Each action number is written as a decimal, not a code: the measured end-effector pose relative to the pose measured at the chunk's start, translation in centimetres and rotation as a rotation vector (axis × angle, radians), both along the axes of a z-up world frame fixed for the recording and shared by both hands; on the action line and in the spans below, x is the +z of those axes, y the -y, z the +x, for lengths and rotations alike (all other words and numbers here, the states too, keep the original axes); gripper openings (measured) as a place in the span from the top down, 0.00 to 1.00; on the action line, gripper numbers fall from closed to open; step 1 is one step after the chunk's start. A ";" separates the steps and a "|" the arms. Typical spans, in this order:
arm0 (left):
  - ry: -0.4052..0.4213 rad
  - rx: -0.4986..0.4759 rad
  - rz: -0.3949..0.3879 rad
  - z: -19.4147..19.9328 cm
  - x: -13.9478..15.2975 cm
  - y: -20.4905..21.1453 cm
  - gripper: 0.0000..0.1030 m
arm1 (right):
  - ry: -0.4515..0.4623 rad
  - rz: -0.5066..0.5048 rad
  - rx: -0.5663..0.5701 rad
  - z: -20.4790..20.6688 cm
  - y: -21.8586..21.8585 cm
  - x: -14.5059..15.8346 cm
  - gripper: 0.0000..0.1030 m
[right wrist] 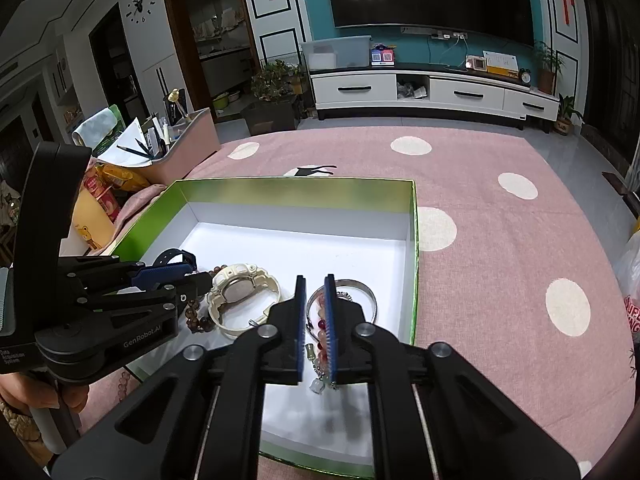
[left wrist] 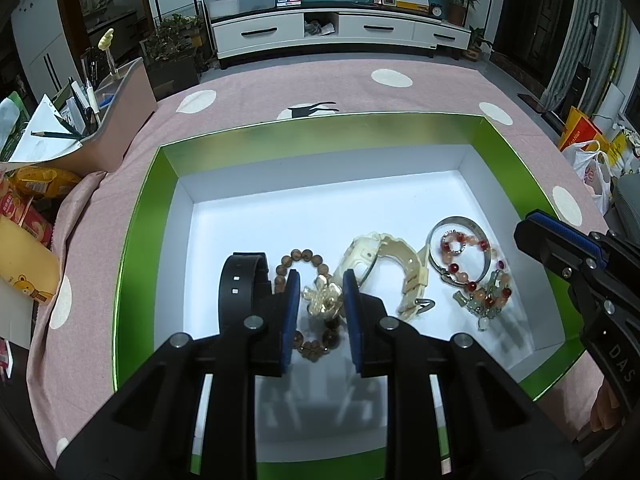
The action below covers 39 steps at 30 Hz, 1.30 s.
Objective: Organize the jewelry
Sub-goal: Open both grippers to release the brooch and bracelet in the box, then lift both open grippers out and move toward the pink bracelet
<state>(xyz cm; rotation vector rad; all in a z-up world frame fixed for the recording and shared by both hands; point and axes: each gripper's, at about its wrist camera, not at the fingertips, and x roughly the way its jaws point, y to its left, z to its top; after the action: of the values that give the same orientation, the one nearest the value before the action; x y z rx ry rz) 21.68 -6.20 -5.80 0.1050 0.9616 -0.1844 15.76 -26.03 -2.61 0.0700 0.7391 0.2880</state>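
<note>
A green box (left wrist: pixel 138 216) with a white floor holds the jewelry. In the left wrist view, a black watch strap (left wrist: pixel 236 280), a brown bead bracelet (left wrist: pixel 298 260) with a gold charm (left wrist: pixel 324 298), a cream watch (left wrist: pixel 384 268), a silver bangle (left wrist: pixel 460 224) and a red and green bead bracelet (left wrist: pixel 486 292) lie in a row. My left gripper (left wrist: pixel 321 280) is open, its fingers either side of the gold charm. My right gripper (right wrist: pixel 315 284) is narrowly open and empty, just above the silver bangle (right wrist: pixel 366 290) and red beads (right wrist: pixel 320 324). The cream watch (right wrist: pixel 240 292) lies to its left.
The box sits on a pink cloth with white dots (right wrist: pixel 500 240). A pink organizer with pens (left wrist: pixel 120 112) and snack packets (left wrist: pixel 28 200) stand at the left. A TV cabinet (right wrist: pixel 432 92) lies beyond. The far half of the box floor (left wrist: pixel 320 196) is bare.
</note>
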 end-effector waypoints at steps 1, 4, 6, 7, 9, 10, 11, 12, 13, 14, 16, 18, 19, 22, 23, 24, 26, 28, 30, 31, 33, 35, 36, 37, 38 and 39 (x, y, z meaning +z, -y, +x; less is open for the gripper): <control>-0.001 0.001 0.000 0.1 0.0 0.0 0.78 | -0.001 0.002 -0.001 0.0 0.0 0.0 0.89; -0.001 0.005 -0.003 0.1 0.1 -0.2 0.71 | 0.000 0.005 -0.006 -0.1 0.1 0.1 0.87; 0.004 0.006 -0.004 0.0 0.3 -0.2 0.65 | -0.001 0.016 -0.011 -0.2 0.3 0.2 0.78; 0.008 0.008 -0.006 -0.1 0.4 -0.3 0.60 | 0.000 0.019 -0.014 -0.4 0.4 0.2 0.76; 0.014 0.009 -0.009 -0.2 0.7 -0.4 0.55 | 0.004 0.022 -0.023 -0.5 0.5 0.4 0.65; 0.017 0.010 -0.009 -0.3 0.8 -0.4 0.53 | 0.006 0.026 -0.025 -0.7 0.6 0.5 0.64; 0.020 0.014 -0.009 -0.4 0.9 -0.5 0.47 | 0.007 0.031 -0.028 -0.9 0.8 0.6 0.62; 0.023 0.017 -0.011 -0.5 1.1 -0.5 0.44 | 0.009 0.033 -0.031 -1.1 0.8 0.7 0.57; 0.026 0.020 -0.013 -0.7 1.3 -0.5 0.39 | 0.012 0.035 -0.036 -1.3 1.0 0.8 0.54; 0.032 0.022 -0.015 -0.9 1.5 -0.6 0.37 | 0.017 0.039 -0.043 -1.6 1.2 1.0 0.47; 0.039 0.029 -0.015 -1.2 1.9 -0.7 0.28 | 0.021 0.045 -0.051 -2.1 1.5 1.3 0.42; 0.047 0.034 -0.017 -1.7 2.3 -0.9 0.25 | 0.025 0.055 -0.060 -2.7 1.9 1.6 0.37; 0.049 0.036 -0.018 -1.9 2.5 -1.0 0.21 | 0.025 0.059 -0.063 -3.0 2.1 1.7 0.35; 0.053 0.048 -0.022 -2.8 3.1 -1.5 0.15 | 0.025 0.087 -0.071 -4.1 2.8 2.1 0.27; 0.053 0.050 -0.026 -3.2 3.3 -1.6 0.13 | 0.024 0.097 -0.073 -4.6 3.1 2.3 0.25; 0.054 0.053 -0.029 -3.5 3.4 -1.8 0.12 | 0.023 0.104 -0.074 -4.9 3.3 2.4 0.22; 0.058 0.063 -0.036 -4.3 3.9 -2.1 0.09 | 0.025 0.125 -0.073 -5.8 3.7 2.6 0.19; 0.056 0.070 -0.047 -5.2 4.2 -2.5 0.08 | 0.027 0.144 -0.068 -6.9 4.0 2.9 0.18; 0.055 0.076 -0.055 -5.9 4.4 -2.9 0.07 | 0.032 0.149 -0.064 -7.9 4.0 3.1 0.18; 0.054 0.079 -0.059 -6.3 4.6 -3.1 0.06 | 0.032 0.151 -0.061 -8.3 4.0 3.2 0.18; 0.054 0.087 -0.068 -7.3 4.9 -3.5 0.06 | 0.034 0.152 -0.054 -9.3 3.9 3.4 0.18; 0.054 0.100 -0.080 -8.3 5.1 -4.1 0.05 | 0.036 0.150 -0.051 -10.3 3.8 3.6 0.18; 0.053 0.106 -0.086 -8.7 5.2 -4.4 0.05 | 0.036 0.151 -0.049 -10.7 3.8 3.6 0.18; 0.051 0.116 -0.094 -9.3 5.4 -4.9 0.04 | 0.036 0.152 -0.048 -11.0 3.8 3.7 0.18; 0.051 0.123 -0.098 -9.7 5.4 -5.2 0.04 | 0.036 0.151 -0.045 -11.5 3.7 3.7 0.18; 0.052 0.133 -0.103 -10.1 5.4 -5.7 0.04 | 0.036 0.151 -0.043 -11.7 3.7 3.8 0.18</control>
<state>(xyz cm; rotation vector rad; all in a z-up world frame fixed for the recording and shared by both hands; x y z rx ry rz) 11.53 -0.50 -0.40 -0.0484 0.9028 -0.1077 4.06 -29.72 1.20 0.2226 0.6784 0.3028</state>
